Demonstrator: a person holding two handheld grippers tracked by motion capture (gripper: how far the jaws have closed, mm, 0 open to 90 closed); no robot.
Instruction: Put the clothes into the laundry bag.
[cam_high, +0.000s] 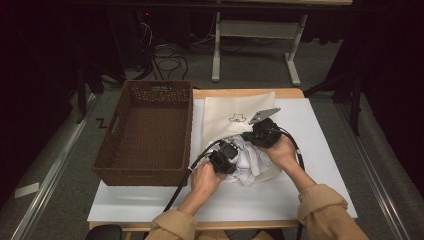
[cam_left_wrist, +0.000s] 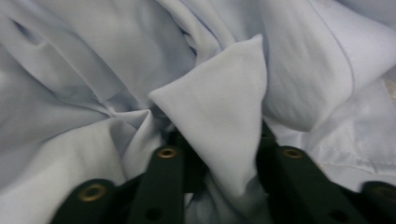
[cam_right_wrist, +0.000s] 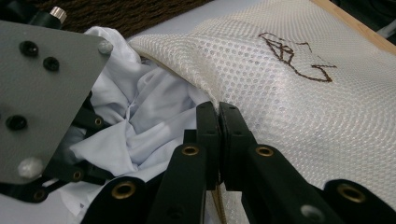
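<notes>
White garment fold (cam_left_wrist: 219, 121) between left tool (cam_left_wrist: 219, 163) jaws; right tool (cam_right_wrist: 218, 140) clamping mesh bag (cam_right_wrist: 289, 93) edge.

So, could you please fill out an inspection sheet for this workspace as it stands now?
Surface: white board on a wooden table.
Job's things: cream mesh laundry bag with a brown embroidered mark, lying flat; crumpled pale-blue garment at its mouth; empty brown wicker basket at the left.
Clutter: nothing seen.
Grippers: left gripper shut on a fold of the garment; right gripper shut on the bag's rim.
Cables: one black cable trails from the left gripper, another from the right; loose wires on the floor beyond.
Surroundings: grey carpet, white table frame, dark curtains.
</notes>
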